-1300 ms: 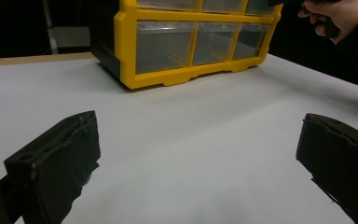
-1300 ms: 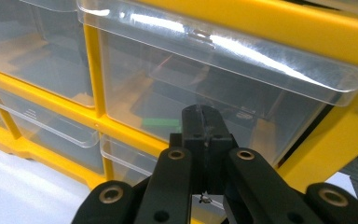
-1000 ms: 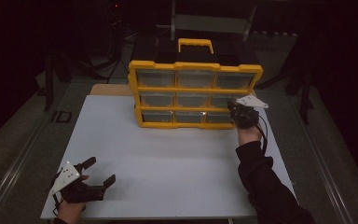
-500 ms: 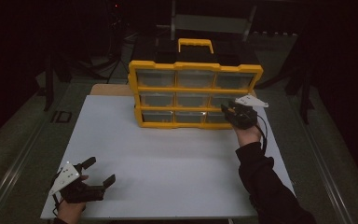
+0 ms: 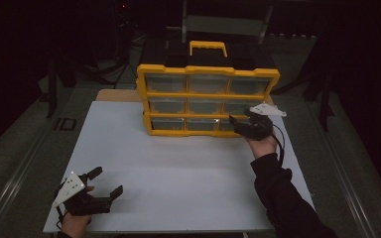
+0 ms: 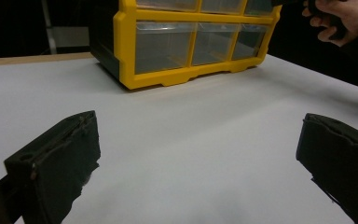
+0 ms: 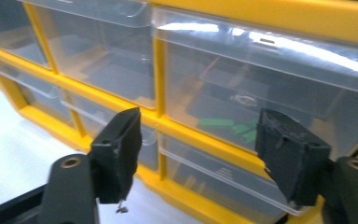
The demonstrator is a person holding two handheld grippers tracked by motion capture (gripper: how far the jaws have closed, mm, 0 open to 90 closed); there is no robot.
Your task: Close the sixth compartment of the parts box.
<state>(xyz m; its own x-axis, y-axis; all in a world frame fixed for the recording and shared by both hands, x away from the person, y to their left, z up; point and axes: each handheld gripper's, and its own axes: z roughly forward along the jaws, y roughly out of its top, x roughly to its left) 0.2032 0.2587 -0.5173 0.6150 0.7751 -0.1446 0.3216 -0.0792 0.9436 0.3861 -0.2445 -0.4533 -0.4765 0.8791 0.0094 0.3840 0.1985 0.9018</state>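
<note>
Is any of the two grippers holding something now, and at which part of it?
Nothing is held. The right gripper, its jaws just opened, faces the drawer cabinet without touching; the left gripper is open over the table.

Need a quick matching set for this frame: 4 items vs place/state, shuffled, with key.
Column 1
1. left gripper
2. right gripper
3. drawer cabinet
4. carry handle

Column 2
A. yellow frame with clear drawers, standing at the far side of the white table
B. jaws open, right in front of the cabinet's lower right drawers, nothing between them
C. on top of the cabinet, yellow
D. jaws open, low over the table's near left corner

Pairs: 1-D, 2-B, 3-A, 4-C
</note>
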